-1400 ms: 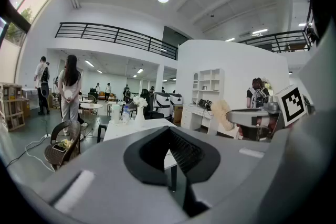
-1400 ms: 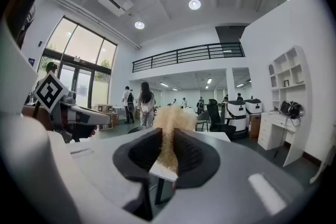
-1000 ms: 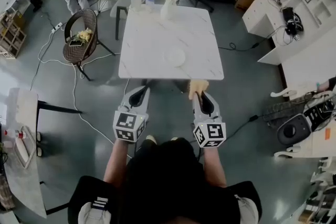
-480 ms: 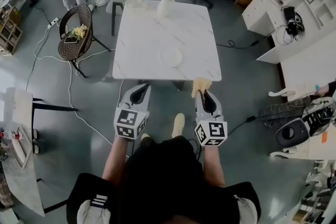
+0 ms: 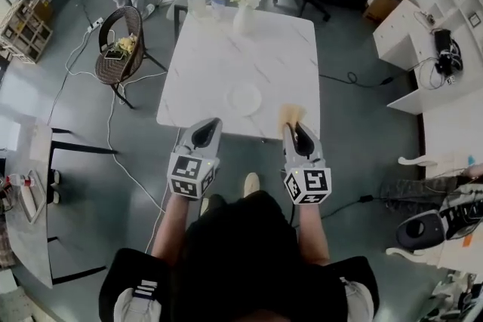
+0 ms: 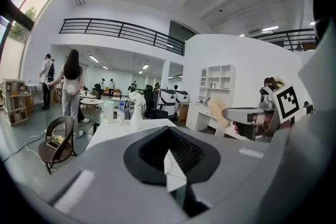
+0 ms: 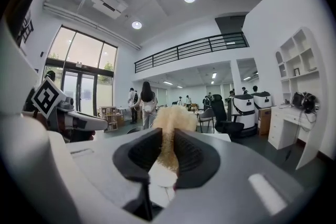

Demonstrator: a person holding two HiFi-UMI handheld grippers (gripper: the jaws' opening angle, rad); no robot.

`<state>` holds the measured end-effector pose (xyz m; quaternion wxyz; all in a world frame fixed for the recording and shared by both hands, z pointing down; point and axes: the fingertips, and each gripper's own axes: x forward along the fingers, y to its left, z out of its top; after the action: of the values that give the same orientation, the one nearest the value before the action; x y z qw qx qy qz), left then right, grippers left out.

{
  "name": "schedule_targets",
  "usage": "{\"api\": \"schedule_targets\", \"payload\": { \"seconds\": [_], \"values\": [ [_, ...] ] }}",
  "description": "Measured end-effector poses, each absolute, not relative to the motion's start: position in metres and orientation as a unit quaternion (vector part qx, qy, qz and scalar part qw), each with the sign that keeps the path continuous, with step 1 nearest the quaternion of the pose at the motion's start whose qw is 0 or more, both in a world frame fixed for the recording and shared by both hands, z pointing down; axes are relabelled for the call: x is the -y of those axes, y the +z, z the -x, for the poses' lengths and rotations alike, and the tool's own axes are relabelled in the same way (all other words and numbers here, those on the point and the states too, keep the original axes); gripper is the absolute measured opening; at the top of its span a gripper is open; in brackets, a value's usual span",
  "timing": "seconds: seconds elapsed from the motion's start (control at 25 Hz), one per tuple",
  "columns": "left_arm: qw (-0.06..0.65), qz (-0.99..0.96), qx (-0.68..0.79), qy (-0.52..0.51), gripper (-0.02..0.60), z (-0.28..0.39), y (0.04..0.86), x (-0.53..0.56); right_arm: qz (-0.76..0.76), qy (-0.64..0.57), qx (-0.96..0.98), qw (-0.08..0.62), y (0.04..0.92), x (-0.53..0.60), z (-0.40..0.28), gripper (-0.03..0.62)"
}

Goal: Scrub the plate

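The white plate (image 5: 245, 98) lay at mid-frame near the lower edge of the marble table (image 5: 219, 49). The right gripper (image 5: 296, 129), jaws clamped on a yellow sponge (image 5: 290, 114), hung just right of it. The left gripper (image 5: 207, 126), jaws pressed together and empty, sat at its lower left. A flower vase (image 5: 243, 7) stood at the table's top edge, and a wicker chair (image 5: 119, 41) was left of the table

Black top (image 5: 332, 279), short sleeves (image 5: 128, 271) (white striped patches (image 5: 136, 304) below)
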<state>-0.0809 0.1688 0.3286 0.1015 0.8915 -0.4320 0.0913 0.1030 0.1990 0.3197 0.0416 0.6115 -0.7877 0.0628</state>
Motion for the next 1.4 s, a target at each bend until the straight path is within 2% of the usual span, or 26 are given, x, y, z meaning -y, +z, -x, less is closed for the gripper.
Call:
{"api": "schedule_targets", "payload": {
  "seconds": [0.32,0.72,1.4],
  "values": [
    [0.121,-0.851,0.500,0.106,0.008,0.050,0.348,-0.135,-0.542,0.073,0.836,0.044,0.332,-0.141,-0.129,0.075],
    [0.149,-0.812,0.553,0.113,0.008,0.052,0.370,-0.119,-0.466,0.090,0.879,0.052,0.353,-0.099,-0.110,0.075],
    [0.208,-0.819,0.516,0.139,0.008,0.075,0.440,-0.015,-0.458,0.131,0.871,0.121,0.417,-0.005,-0.069,0.076]
  ]
}}
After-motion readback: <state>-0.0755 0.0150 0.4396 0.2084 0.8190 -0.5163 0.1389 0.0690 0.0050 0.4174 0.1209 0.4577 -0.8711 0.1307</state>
